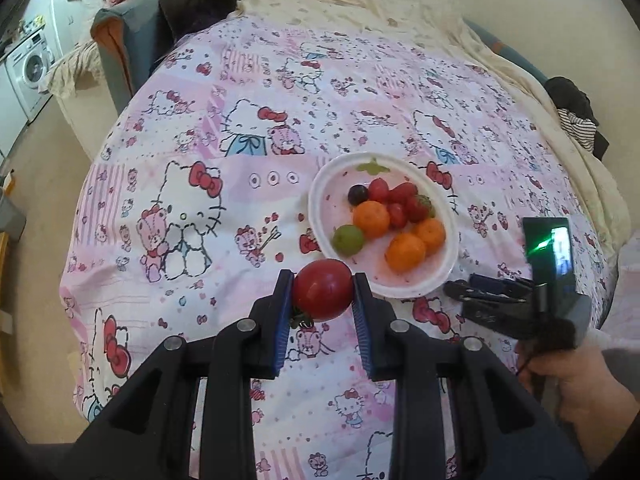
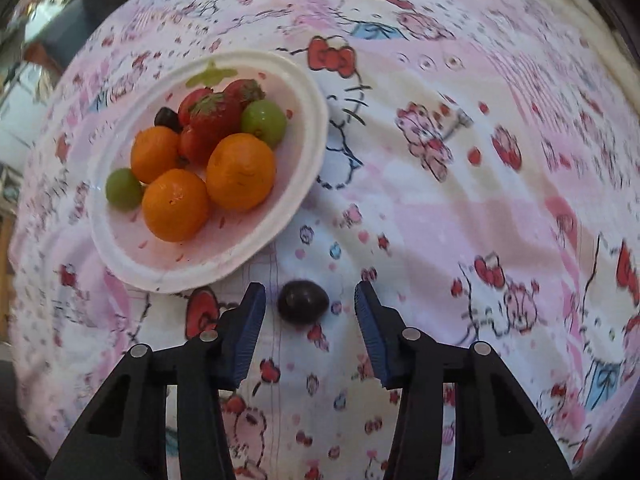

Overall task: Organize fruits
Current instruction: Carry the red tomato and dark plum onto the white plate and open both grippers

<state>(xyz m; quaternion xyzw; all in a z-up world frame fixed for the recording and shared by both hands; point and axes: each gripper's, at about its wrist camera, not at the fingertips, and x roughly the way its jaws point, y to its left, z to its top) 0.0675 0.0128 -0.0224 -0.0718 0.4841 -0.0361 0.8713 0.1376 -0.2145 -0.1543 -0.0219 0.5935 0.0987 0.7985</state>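
Observation:
My left gripper (image 1: 323, 291) is shut on a red tomato (image 1: 323, 290), held just in front of the white plate (image 1: 404, 290). The plate holds oranges (image 1: 371, 219), strawberries, green grapes and a dark grape. In the right wrist view the same plate (image 2: 132, 260) sits at the upper left with its fruit. A dark grape (image 2: 303, 303) lies on the cloth between the blue pads of my right gripper (image 2: 310, 300), nearer the left pad. The pads do not touch it. The right gripper (image 1: 454, 289) also shows at the right of the left wrist view.
A pink cartoon-print cloth (image 1: 248, 168) covers the round table. A cream sheet (image 1: 500, 52) lies beyond it, with dark clothing (image 1: 572, 104) at the far right. A grey chair (image 1: 132, 40) and a washing machine (image 1: 30, 70) stand at the left.

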